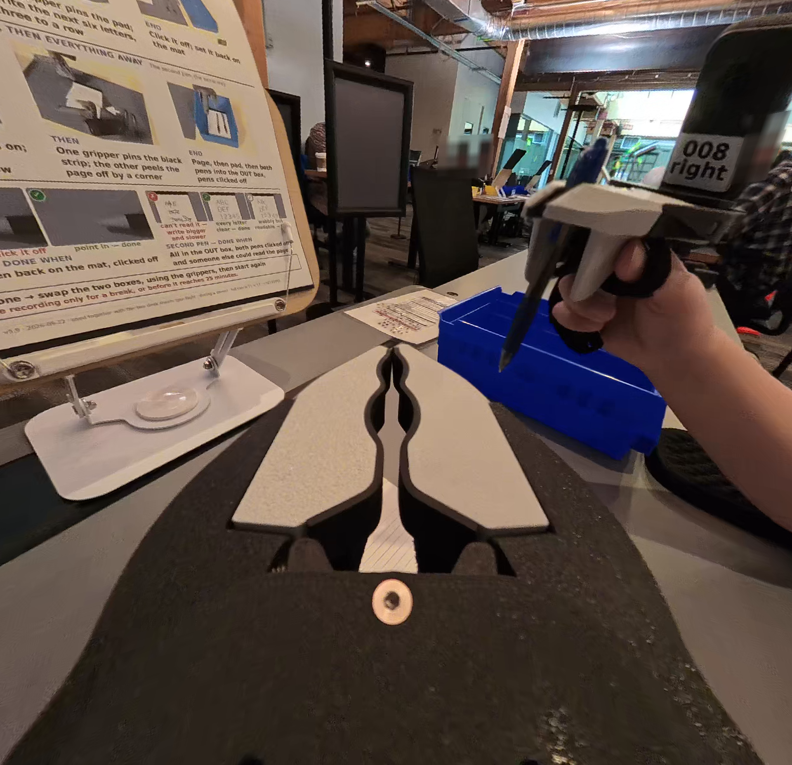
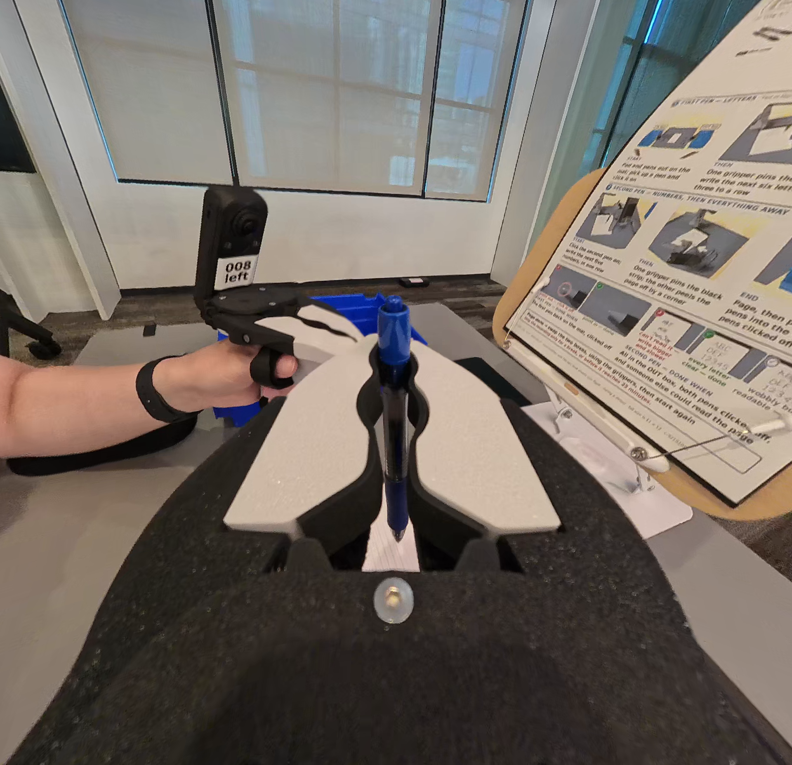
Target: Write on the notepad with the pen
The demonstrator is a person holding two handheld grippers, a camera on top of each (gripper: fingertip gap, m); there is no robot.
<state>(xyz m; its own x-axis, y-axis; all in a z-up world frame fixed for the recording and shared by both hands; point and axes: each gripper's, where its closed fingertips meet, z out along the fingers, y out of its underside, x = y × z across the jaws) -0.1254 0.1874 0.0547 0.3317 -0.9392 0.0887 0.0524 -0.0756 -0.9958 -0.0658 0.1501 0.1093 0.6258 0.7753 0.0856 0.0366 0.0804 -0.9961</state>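
The right gripper (image 2: pixel 392 376) clamps a glossy blue pen (image 2: pixel 394 423) above lined notepad (image 2: pixel 392 551); the left gripper (image 1: pixel 392 359), grainy grey fingers pressed together, holds nothing. Only the left view shows the whole plastic bin (image 1: pixel 553 380).

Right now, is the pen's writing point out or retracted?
Out. The pen, clamped in the right tongs, shows a bare metal point above the notepad.

A: How much of the notepad (image 1: pixel 388 543) shows?
B: A lined sliver between the left gripper's (image 1: pixel 392 356) fingers; the rest is hidden.
A: The stand's sheet (image 2: pixel 685 273)?
B: Cut off at the edge.
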